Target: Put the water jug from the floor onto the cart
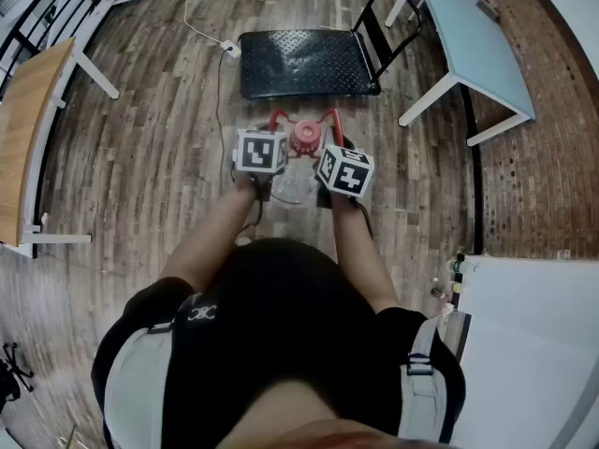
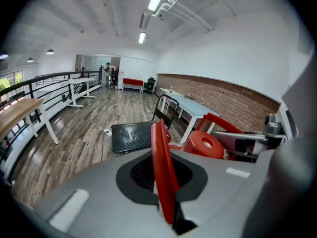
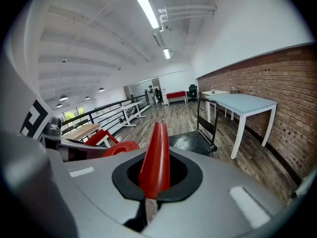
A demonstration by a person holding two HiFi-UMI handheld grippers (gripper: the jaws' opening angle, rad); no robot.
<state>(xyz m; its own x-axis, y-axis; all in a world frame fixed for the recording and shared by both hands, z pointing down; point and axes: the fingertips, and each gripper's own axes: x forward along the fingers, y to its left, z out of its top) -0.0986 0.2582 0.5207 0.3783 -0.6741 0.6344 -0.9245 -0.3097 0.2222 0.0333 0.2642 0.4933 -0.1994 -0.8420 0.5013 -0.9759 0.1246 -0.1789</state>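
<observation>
Where the water jug sits: centre of the head view, over the wood floor, just below the cart and apart from it; whether it rests on the boards cannot be told.
Jug details: red cap, one red handle on each side.
Left gripper: jaws pinched on the left handle.
Right gripper: jaws clamped on the right handle.
Cart: black deck, upper centre, push bar at its right end.
Table: pale blue top, upper right.
</observation>
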